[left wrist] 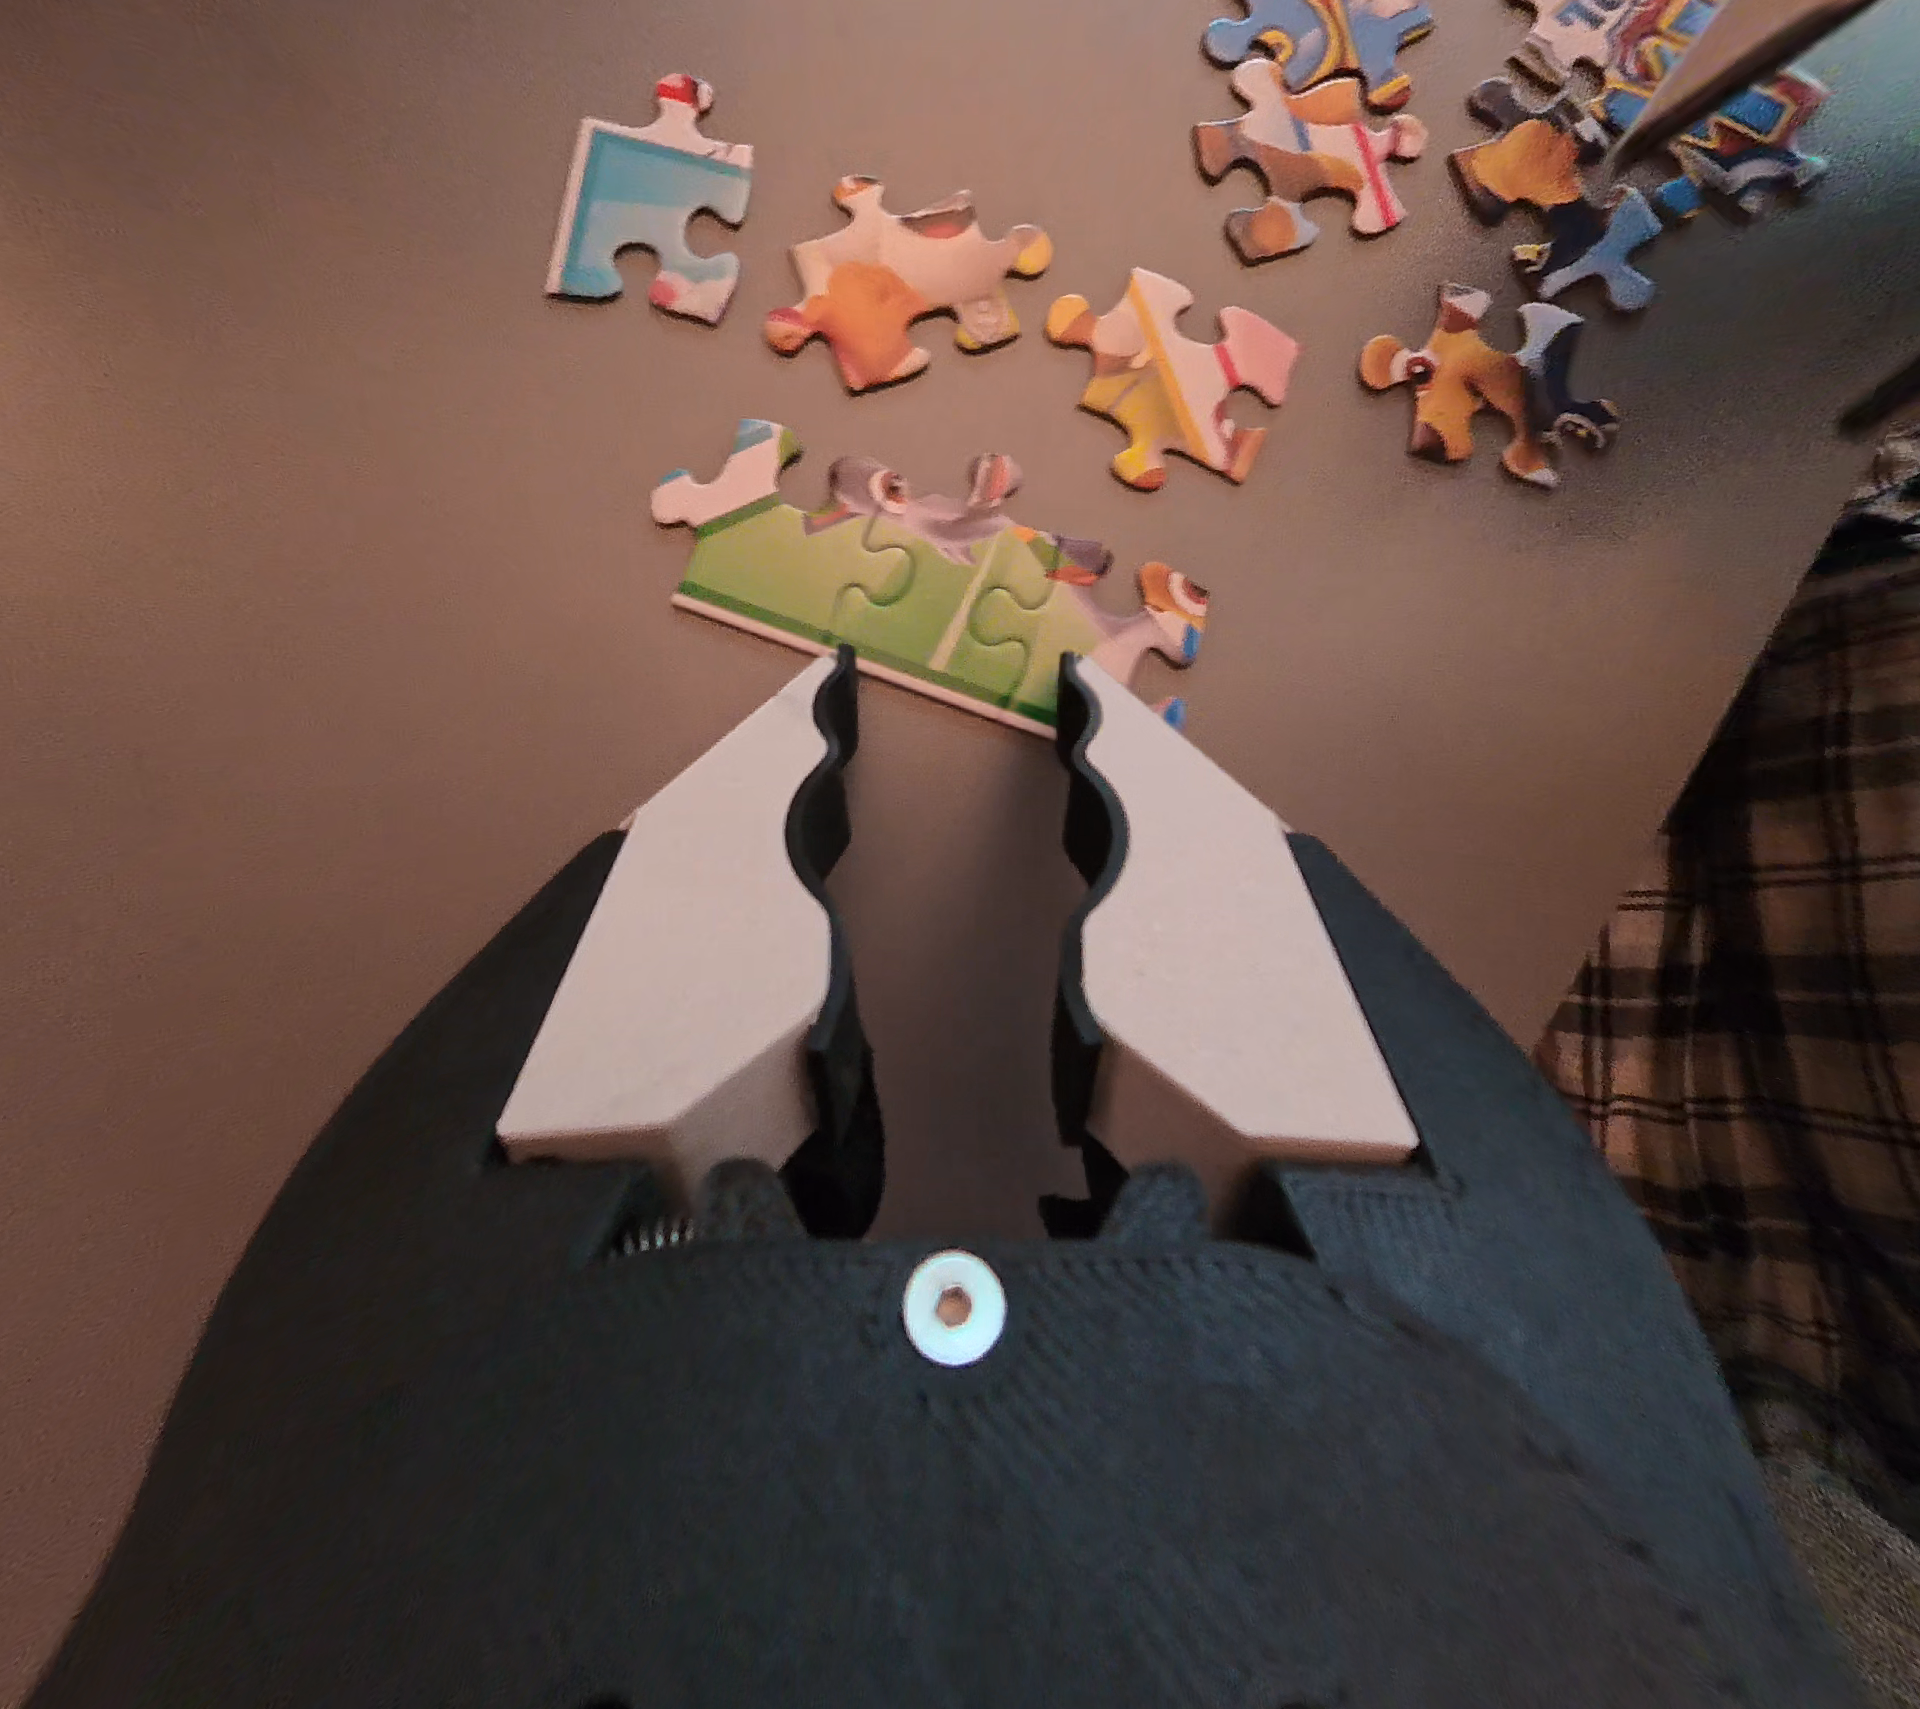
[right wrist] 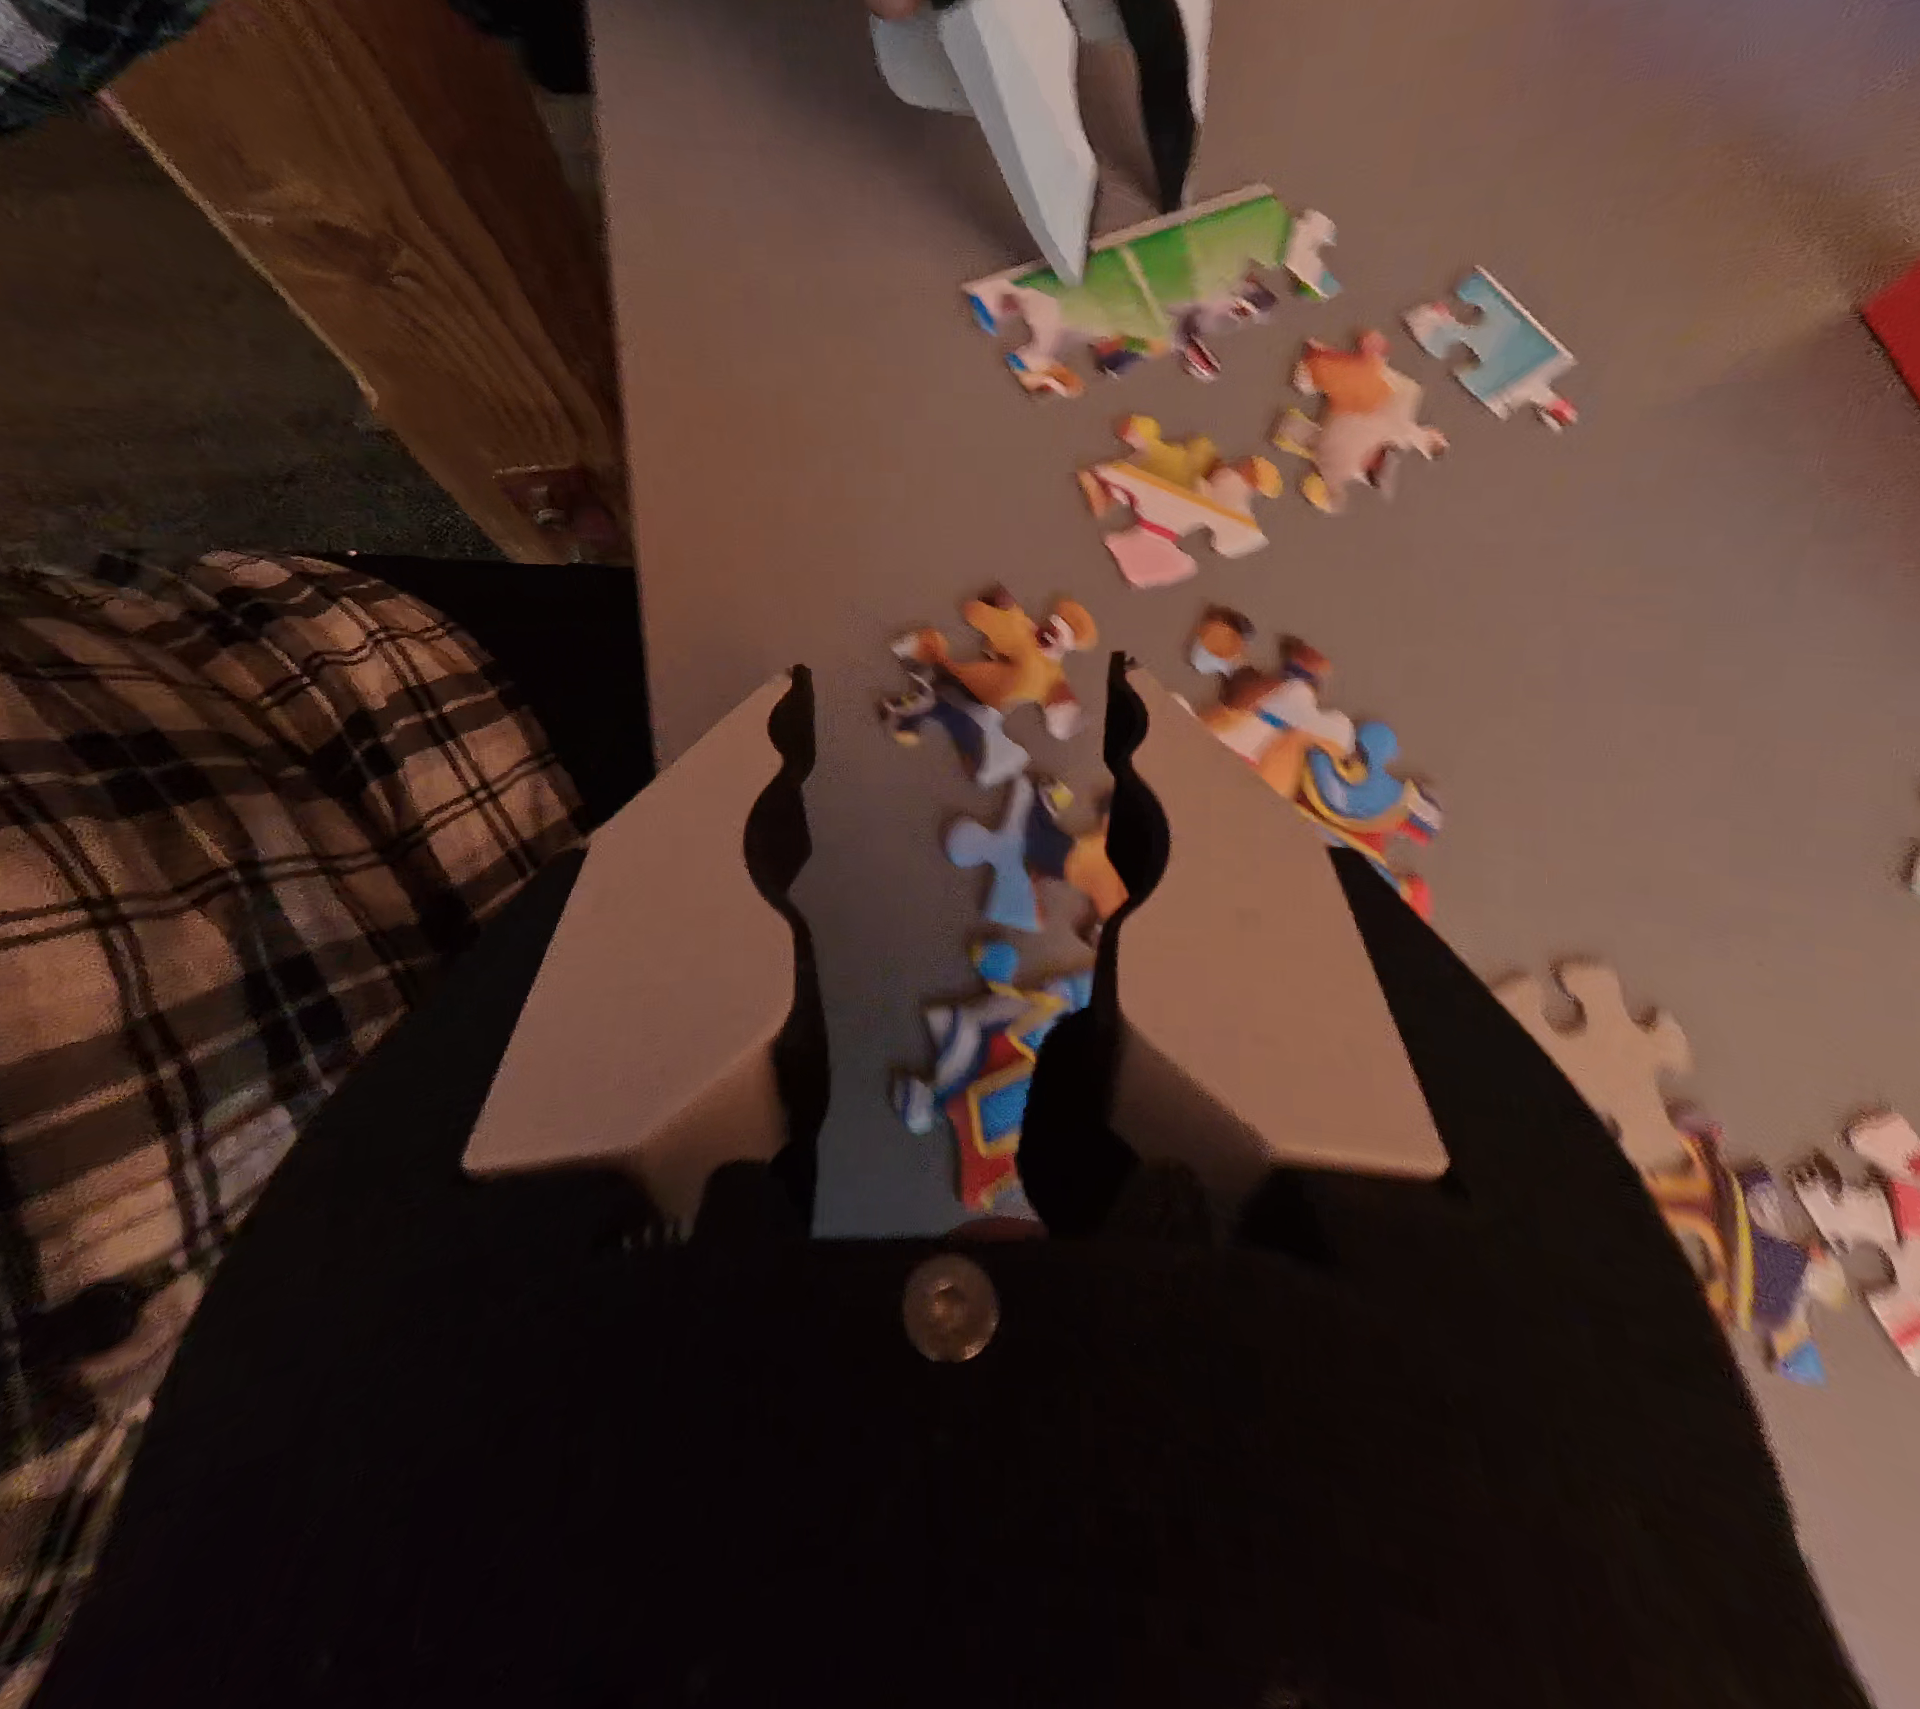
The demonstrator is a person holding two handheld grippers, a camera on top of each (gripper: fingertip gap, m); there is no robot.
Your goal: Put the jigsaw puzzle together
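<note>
On the left, the left gripper (left wrist: 954,672) is open, holding nothing, its tips at the straight edge of the joined green strip (left wrist: 914,594) on the grey table (left wrist: 312,412). Further right, the right gripper (right wrist: 956,672) hovers open and empty above loose pieces (right wrist: 997,693).

Dim, warm light — right wrist view darker and motion-blurred; both bend at the wide-angle edges
</note>
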